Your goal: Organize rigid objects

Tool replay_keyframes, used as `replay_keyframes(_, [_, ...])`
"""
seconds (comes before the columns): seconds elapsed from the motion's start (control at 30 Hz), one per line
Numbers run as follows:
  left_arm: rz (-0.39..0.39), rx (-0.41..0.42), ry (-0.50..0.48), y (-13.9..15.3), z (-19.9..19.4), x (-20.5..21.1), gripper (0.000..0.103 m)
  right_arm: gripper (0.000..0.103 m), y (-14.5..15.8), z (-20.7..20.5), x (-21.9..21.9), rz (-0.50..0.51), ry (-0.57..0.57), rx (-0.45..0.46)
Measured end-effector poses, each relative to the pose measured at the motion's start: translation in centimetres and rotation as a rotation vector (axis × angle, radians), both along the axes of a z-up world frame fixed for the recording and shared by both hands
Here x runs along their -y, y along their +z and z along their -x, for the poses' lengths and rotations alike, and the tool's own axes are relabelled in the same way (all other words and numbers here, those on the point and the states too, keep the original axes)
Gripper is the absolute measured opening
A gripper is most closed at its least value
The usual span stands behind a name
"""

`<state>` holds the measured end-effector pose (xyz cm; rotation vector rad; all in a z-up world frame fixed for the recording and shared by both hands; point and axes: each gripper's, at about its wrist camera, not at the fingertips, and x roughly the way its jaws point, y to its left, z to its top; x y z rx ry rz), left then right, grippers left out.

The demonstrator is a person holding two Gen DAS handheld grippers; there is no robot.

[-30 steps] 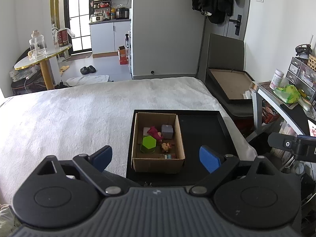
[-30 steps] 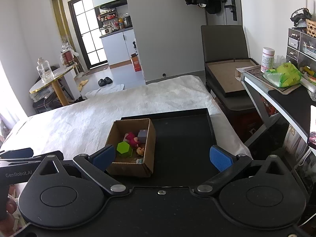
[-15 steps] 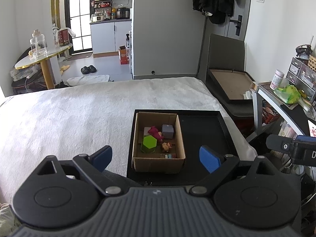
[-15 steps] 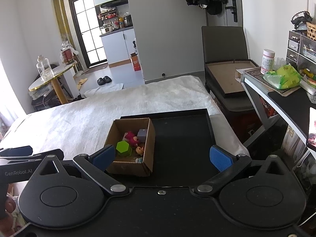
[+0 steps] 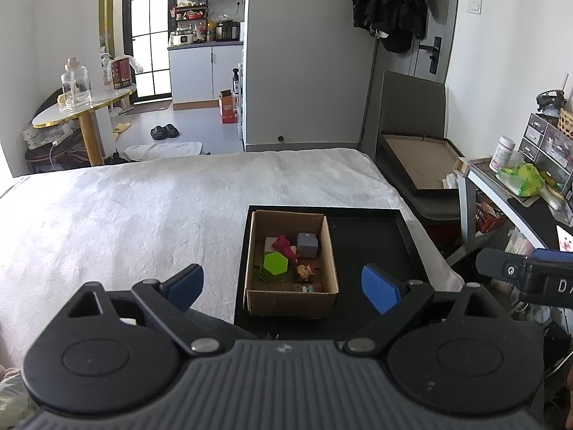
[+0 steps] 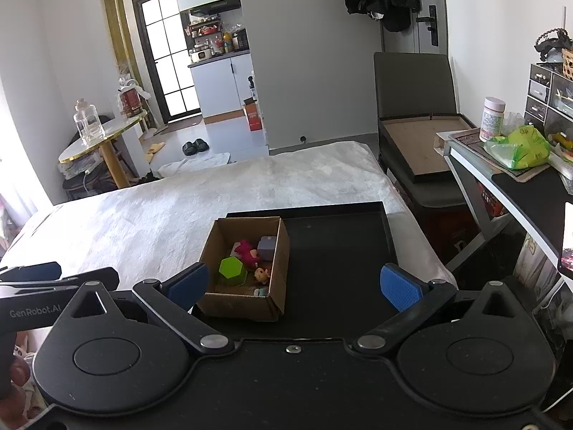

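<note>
A cardboard box [image 5: 290, 301] stands on the left part of a black tray [image 5: 372, 236] on the white bed. In it lie a green hexagonal block [image 5: 274, 264], a grey cube [image 5: 307, 244], a magenta toy [image 5: 284, 245] and a small doll figure [image 5: 304, 271]. My left gripper [image 5: 283, 285] is open and empty, held back from the box's near wall. My right gripper [image 6: 293, 284] is open and empty, also short of the box [image 6: 247, 302]; the green block [image 6: 232, 268] and the tray [image 6: 340, 236] show there too.
The white blanket [image 5: 125, 215] covers the bed left of the tray. A dark chair with a flat box [image 5: 419, 165] stands beyond the bed's right edge. A cluttered desk [image 6: 519, 172] runs along the right. A round table [image 5: 82, 114] stands far left.
Both grippers have drifted slightly; the box sits a little differently in each view. Both stay open and nothing has been grasped.
</note>
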<state>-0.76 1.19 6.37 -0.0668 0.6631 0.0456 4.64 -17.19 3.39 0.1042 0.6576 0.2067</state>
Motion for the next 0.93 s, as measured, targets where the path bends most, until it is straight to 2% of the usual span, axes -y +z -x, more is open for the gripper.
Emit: replay_keyframes(0.93, [-0.006,-0.013,0.006,0.1,0.1,-0.3,0.094,0.103,-0.3,0.0,-1.5,0.011,0.028,-0.019])
